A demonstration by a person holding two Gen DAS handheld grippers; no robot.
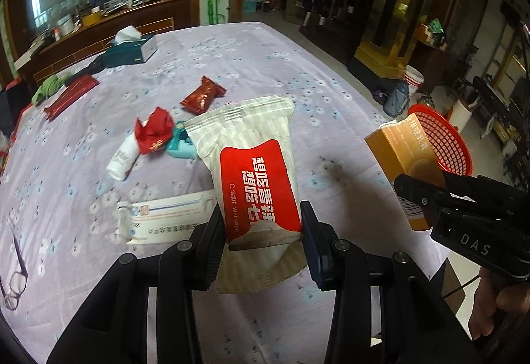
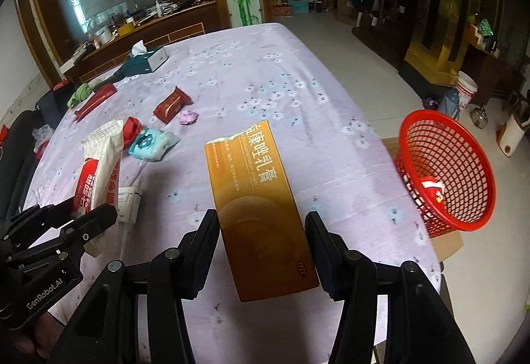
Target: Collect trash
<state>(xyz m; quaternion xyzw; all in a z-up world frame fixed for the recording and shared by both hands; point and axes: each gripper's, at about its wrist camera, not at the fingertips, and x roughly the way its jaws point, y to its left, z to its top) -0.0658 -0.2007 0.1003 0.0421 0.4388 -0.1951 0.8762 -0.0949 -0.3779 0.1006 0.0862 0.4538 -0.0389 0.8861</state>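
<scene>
Gripping a wet-wipe packet (image 1: 255, 172), the left gripper (image 1: 261, 228) is hovering over the tabletop (image 1: 232, 72); the right gripper (image 2: 261, 231) is clamping an orange box (image 2: 258, 198) near the right-edge red basket (image 2: 447, 172).

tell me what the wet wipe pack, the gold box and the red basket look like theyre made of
Wet wipe pack: soft plastic film, slightly glossy; it crinkles and has a crimped end seal.
Gold box: thin printed cardboard with a metallic sheen; flat faces, sharp folds, and a torn end showing a pale ragged edge.
Red basket: probably moulded rigid plastic, shiny, with an even open lattice and a smooth rolled rim.
</scene>
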